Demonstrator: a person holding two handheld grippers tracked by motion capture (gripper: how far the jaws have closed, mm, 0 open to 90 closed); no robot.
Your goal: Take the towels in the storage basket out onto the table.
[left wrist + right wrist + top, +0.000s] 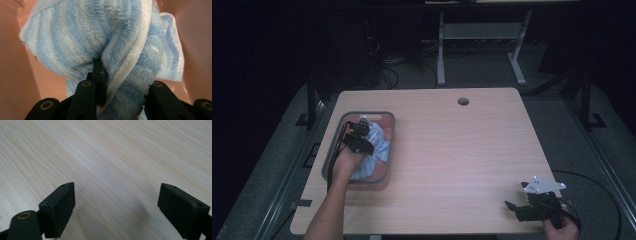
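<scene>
A blue and white striped towel [379, 146] lies bunched in a pink basin with a grey rim [362, 114] at the left of the wooden table [462, 145]. My left gripper [362, 132] reaches down into the basin and is shut on a thick fold of the towel [75, 37]. In the left gripper view the fold bulges between the black jaws of that gripper [122, 82], with the pink basin wall [15, 62] on both sides. My right gripper [512, 206] sits low over the table's front right corner. It stands open [117, 200] above bare wood [112, 150].
A round cable hole [463, 101] is near the table's far edge. Beyond the table are a dark floor, cables and a white desk frame [477, 45]. A cable [597, 185] trails off the table's right edge from the right gripper.
</scene>
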